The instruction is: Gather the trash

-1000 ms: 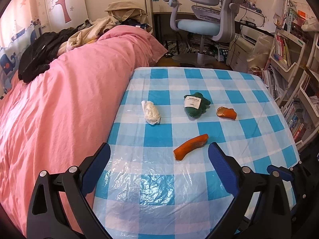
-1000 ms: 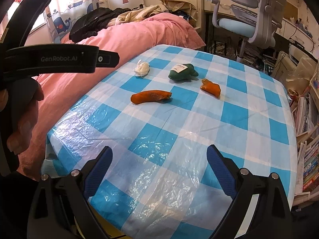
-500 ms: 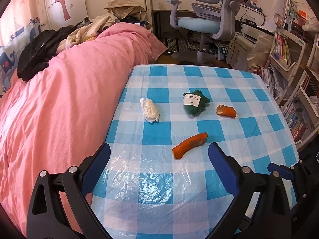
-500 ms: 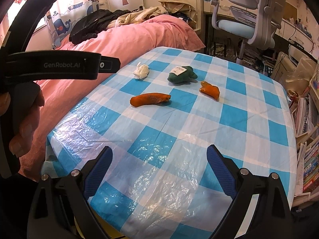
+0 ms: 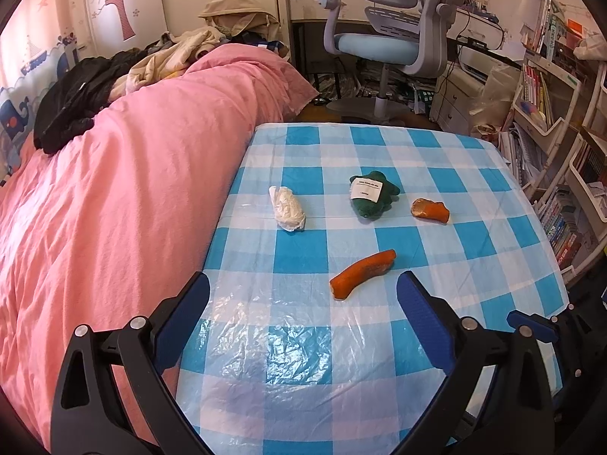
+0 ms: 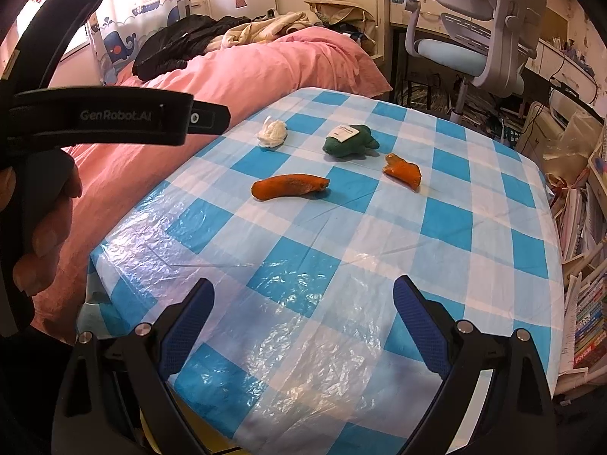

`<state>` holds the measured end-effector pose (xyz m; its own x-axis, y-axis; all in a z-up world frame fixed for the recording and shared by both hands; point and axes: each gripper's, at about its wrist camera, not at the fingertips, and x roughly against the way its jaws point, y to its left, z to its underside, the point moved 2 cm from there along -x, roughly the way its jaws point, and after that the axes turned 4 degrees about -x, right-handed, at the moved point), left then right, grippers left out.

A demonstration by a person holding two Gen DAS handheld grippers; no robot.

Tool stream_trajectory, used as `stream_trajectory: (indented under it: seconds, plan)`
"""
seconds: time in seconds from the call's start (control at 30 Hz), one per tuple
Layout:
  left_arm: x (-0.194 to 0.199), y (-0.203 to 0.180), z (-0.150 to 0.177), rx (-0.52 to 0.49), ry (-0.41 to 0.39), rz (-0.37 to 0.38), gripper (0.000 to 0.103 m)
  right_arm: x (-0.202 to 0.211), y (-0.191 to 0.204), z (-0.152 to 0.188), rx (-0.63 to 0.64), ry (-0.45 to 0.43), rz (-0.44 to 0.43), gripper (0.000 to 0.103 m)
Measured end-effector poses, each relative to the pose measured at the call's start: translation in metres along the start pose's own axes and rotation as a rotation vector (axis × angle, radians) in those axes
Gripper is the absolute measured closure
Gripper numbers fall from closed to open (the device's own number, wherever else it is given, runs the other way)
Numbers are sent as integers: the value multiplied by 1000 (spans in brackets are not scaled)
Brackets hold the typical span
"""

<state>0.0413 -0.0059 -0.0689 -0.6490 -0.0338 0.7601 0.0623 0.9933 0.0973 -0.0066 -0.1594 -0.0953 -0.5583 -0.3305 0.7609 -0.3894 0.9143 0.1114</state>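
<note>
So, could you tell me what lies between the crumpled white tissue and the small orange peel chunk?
The dark green labelled pouch lies between tissue and chunk, in both wrist views.

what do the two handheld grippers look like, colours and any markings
Both the left gripper and the right gripper have black skeletal frames with silver screws and blue textured finger pads. The right wrist view shows the left unit's black body printed "GenRobot.AI" in grey, gripped by a bare hand.
</note>
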Motion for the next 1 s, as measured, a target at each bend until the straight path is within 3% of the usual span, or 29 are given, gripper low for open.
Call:
stream_trajectory:
  seconds: [1.0]
  plan:
    - [6,3,4,10,14,26,8,0,3,3,15,5,4,12]
